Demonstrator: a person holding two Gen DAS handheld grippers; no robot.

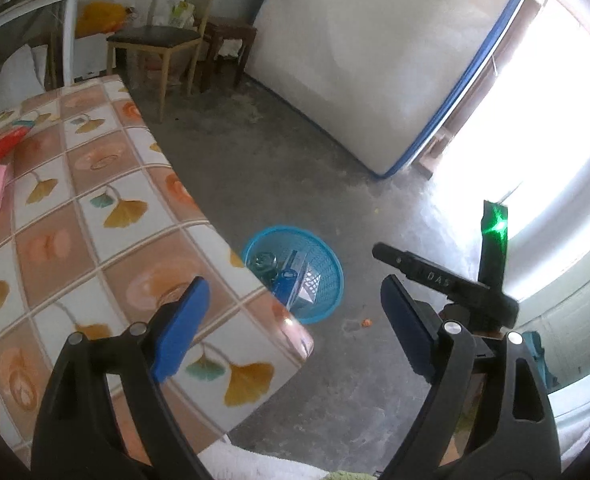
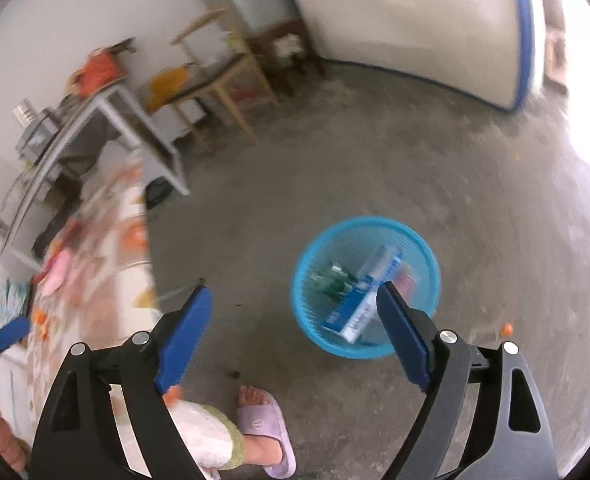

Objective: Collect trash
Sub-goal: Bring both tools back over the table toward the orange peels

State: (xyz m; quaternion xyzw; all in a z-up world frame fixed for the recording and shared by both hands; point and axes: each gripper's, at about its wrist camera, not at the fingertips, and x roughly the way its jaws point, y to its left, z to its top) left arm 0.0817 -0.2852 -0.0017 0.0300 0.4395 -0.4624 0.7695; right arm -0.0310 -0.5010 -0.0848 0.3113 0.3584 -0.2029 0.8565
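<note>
With both grippers held above the blue basket (image 2: 365,288) on the floor, we see boxes & a green item already inside. Left fingers (image 1: 183,316) & right fingers (image 2: 185,332) spread wide, empty. One orange scrap (image 2: 506,329) lies just beside the basket, prob. left to collect.

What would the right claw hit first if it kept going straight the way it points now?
Probably bare concrete floor. The open, empty right claw aims just left of the blue basket, whose rim sits by its right finger. Depth is unclear, so it might clip the basket.
</note>
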